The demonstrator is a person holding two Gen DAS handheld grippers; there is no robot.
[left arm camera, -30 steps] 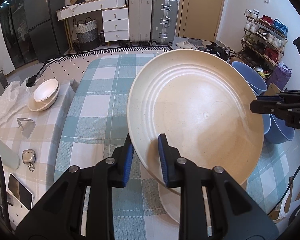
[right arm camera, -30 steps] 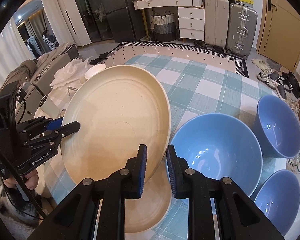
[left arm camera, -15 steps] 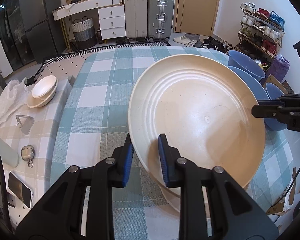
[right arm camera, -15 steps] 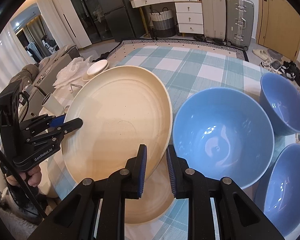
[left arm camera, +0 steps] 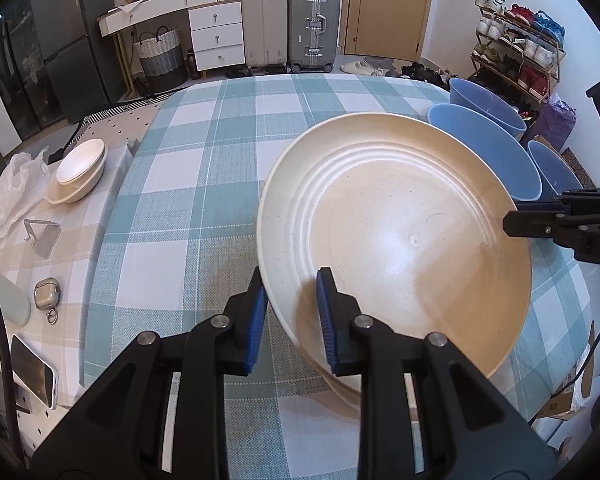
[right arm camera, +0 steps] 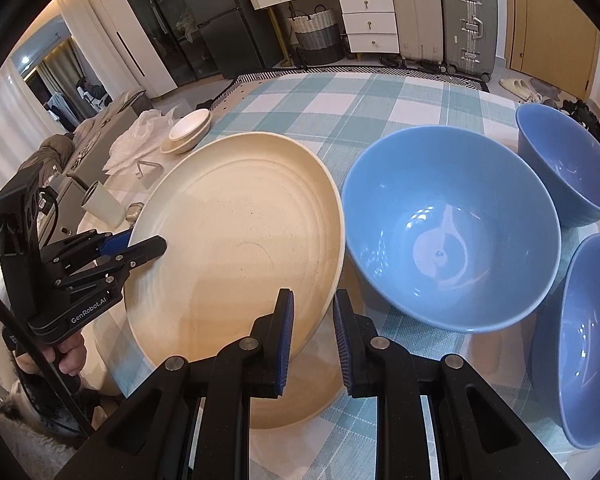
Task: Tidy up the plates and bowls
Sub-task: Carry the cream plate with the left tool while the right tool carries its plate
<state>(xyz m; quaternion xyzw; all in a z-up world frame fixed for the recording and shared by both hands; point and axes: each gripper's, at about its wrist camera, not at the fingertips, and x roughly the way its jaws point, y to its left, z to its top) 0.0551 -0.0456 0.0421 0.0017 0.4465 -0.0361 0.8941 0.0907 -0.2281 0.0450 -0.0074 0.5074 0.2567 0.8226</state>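
Observation:
A large cream plate (left arm camera: pixel 396 236) is held by both grippers just above a second cream plate (left arm camera: pixel 342 390) lying on the checked tablecloth. My left gripper (left arm camera: pixel 291 312) is shut on the plate's near rim. My right gripper (right arm camera: pixel 313 334) is shut on the opposite rim of the same plate (right arm camera: pixel 236 240); the lower plate (right arm camera: pixel 296 412) shows beneath it. Three blue bowls stand to the right: a large one (right arm camera: pixel 452 232) and two smaller ones (right arm camera: pixel 568 164) (right arm camera: pixel 588 340).
Two stacked small cream dishes (left arm camera: pixel 78 170) sit on a side surface at the left with a white plastic bag (left arm camera: pixel 8 192), a metal stand (left arm camera: pixel 42 234), an earbud case (left arm camera: pixel 46 294) and a phone (left arm camera: pixel 34 376). Suitcases (left arm camera: pixel 288 20) and a shoe rack (left arm camera: pixel 518 40) stand beyond the table.
Both grippers have lowered the cream plate and tipped it flatter, down close onto the plate lying on the table. The blue bowls have not moved.

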